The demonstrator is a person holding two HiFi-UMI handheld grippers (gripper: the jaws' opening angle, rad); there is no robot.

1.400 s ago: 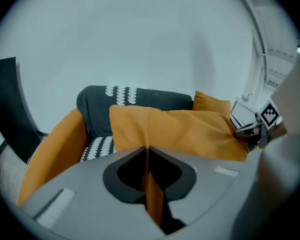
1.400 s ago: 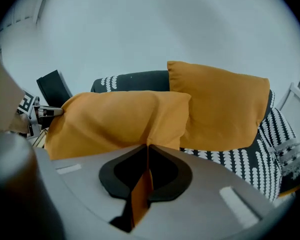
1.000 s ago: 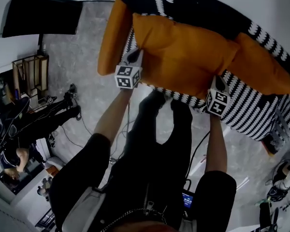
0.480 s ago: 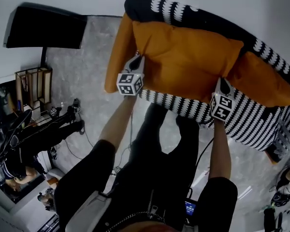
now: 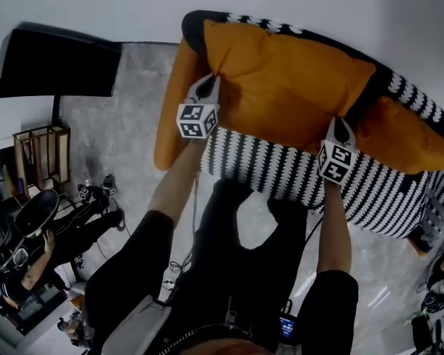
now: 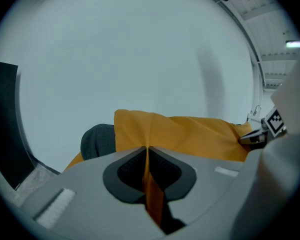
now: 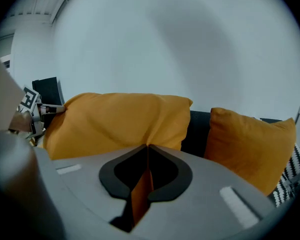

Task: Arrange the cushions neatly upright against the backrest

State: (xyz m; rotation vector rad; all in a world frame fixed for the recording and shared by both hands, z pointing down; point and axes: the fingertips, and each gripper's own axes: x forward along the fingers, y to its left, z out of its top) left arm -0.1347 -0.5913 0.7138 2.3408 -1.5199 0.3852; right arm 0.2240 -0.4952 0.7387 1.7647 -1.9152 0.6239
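Observation:
A large orange middle cushion point(image 5: 288, 87) stands against the black-and-white striped sofa's backrest point(image 5: 407, 91). My left gripper point(image 5: 211, 82) is shut on its lower left edge, and my right gripper point(image 5: 341, 122) is shut on its lower right edge. In the left gripper view a fold of the orange cushion point(image 6: 190, 134) runs between the closed jaws of the left gripper point(image 6: 147, 150). The right gripper view shows the same cushion point(image 7: 120, 121) pinched by the right gripper point(image 7: 147, 148). A second orange cushion point(image 5: 176, 106) leans at the sofa's left end. A third orange cushion point(image 5: 411, 135) lies at the right.
The striped seat point(image 5: 281, 168) lies below the held cushion, with a white wall behind the sofa. A black panel point(image 5: 55, 61) and a wooden rack point(image 5: 37, 154) stand at the left on grey floor. Another person point(image 5: 29, 257) is at the lower left.
Both grippers have carried the middle cushion away from the seat's front edge and up against the backrest. More striped seat now shows below it.

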